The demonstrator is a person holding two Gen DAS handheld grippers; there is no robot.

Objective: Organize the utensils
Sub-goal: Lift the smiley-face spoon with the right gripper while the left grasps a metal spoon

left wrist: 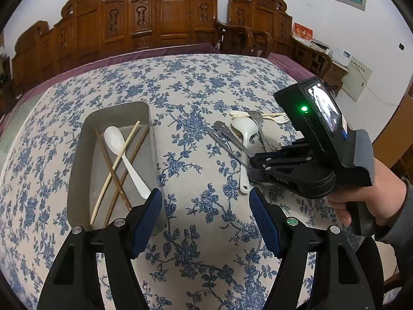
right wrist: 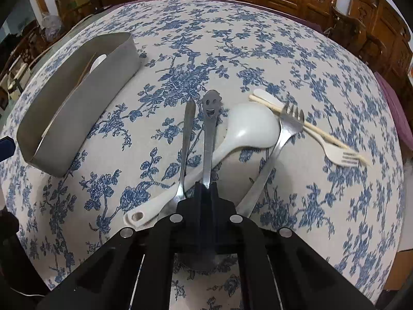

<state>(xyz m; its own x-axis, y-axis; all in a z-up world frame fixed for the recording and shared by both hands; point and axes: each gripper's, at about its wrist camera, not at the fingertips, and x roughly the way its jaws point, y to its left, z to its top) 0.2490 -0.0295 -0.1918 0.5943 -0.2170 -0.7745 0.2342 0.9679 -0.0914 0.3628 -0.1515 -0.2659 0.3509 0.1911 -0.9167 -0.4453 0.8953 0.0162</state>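
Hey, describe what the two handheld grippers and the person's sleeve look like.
Both grippers are black plastic with round silver bolts. The left gripper has ribbed blue pads and a small green light. The right gripper carries a boxy black housing with a screen, a green light and a ribbed grey grip. The hand holding it comes out of a grey sleeve.

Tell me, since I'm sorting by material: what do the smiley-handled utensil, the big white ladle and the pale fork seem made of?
Smiley-handled utensil: likely stainless steel, grey and reflective. Big white ladle: probably plastic or melamine, with a smooth satin sheen. Pale fork: cream and matte, perhaps plastic or wheat-fibre composite; unclear.
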